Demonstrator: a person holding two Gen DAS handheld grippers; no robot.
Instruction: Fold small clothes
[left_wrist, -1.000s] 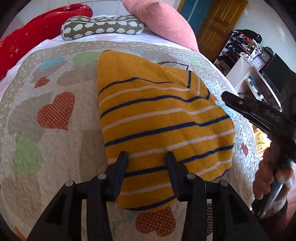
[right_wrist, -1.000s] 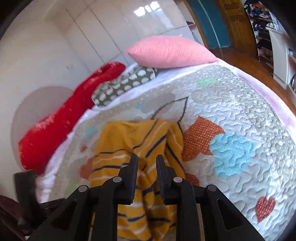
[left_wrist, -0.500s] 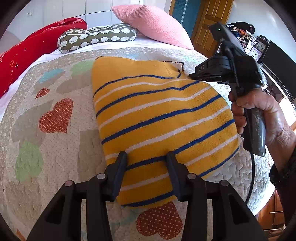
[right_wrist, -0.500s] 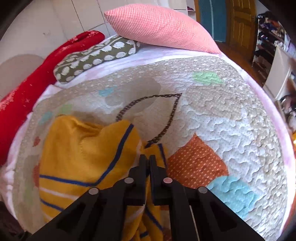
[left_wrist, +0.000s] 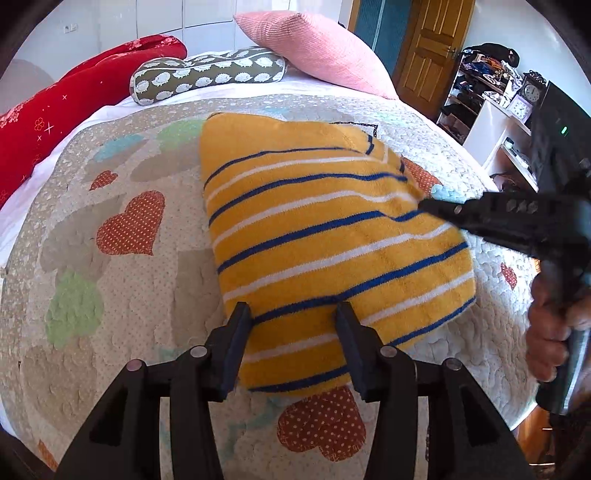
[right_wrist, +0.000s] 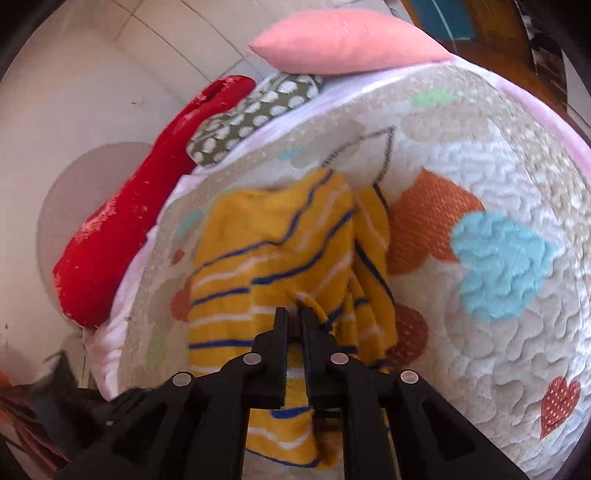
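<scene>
Yellow striped garment lying folded approx mid-quilt, below pink pillow & patterned bolster; red cushion off to garment's far left. L gripper over garment's near edge, jaws opening, fingers apart w/ cloth below them, not pinched. R gripper at garment's right edge, jaws nearly together yet opening, small ridge of yellow cloth just past tips; grip on it unclear; hand on its handle beside garment.

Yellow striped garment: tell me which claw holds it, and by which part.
The right claw, its jaws opening, pinches a raised fold of the yellow striped garment near its side edge. The left claw hovers over the near edge, also opening, holding nothing.
</scene>
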